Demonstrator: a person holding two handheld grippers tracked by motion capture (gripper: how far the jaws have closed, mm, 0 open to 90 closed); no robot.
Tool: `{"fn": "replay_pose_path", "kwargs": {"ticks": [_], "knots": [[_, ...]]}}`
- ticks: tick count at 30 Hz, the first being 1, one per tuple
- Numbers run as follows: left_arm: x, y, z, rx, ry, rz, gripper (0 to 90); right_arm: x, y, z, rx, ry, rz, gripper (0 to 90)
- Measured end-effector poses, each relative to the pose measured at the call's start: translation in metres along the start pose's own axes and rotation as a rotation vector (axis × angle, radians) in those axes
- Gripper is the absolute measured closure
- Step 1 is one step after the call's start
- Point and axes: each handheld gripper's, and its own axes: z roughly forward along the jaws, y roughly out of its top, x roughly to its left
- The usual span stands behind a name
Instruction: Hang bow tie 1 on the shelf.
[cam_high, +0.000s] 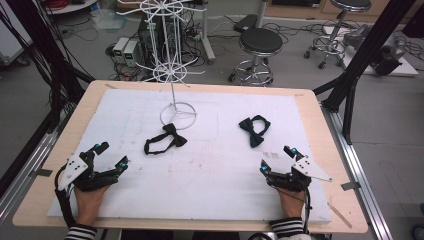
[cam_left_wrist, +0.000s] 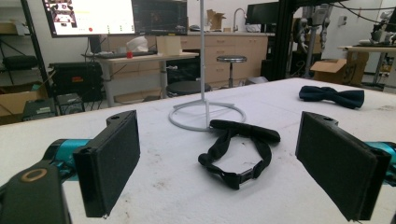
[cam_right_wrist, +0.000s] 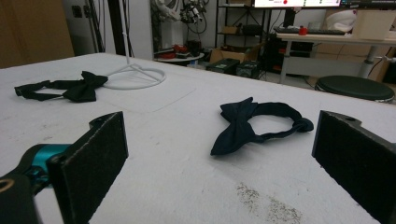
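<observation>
- Two bow ties are laid flat on the white mat (cam_high: 210, 175): a black bow tie (cam_high: 165, 140) just in front of the ring base of the white wire stand (cam_high: 178, 114), and a dark navy bow tie (cam_high: 254, 129) well apart to its right.
- The left gripper (cam_high: 111, 156) is held near the mat's front left, jaws spread wide, nothing between them.
- The right gripper (cam_high: 276, 159) is held at the front right, jaws likewise spread and empty.

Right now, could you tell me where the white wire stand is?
In the high view, the white wire stand stands at the table's far middle, its ring base just behind the left bow tie.
</observation>
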Motion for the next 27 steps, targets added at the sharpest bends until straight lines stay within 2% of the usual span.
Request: {"fn": "replay_pose_path", "kwargs": {"ticks": [3,9,27], "knots": [[0.001,0.0,0.0001,0.001,0.005,-0.011,14.1,-0.0004,0.0,-0.0001,-0.001,0.002,0.008,2.8],[-0.0003,0.0002,0.0,0.006,0.004,0.006,14.1,-0.0008,0.0001,0.0003,-0.003,0.005,-0.002,2.8],[-0.0004,0.0001,-0.0002,0.005,0.007,0.006,14.1,-0.0014,0.0006,0.0,-0.006,0.003,0.008,2.4]]}}
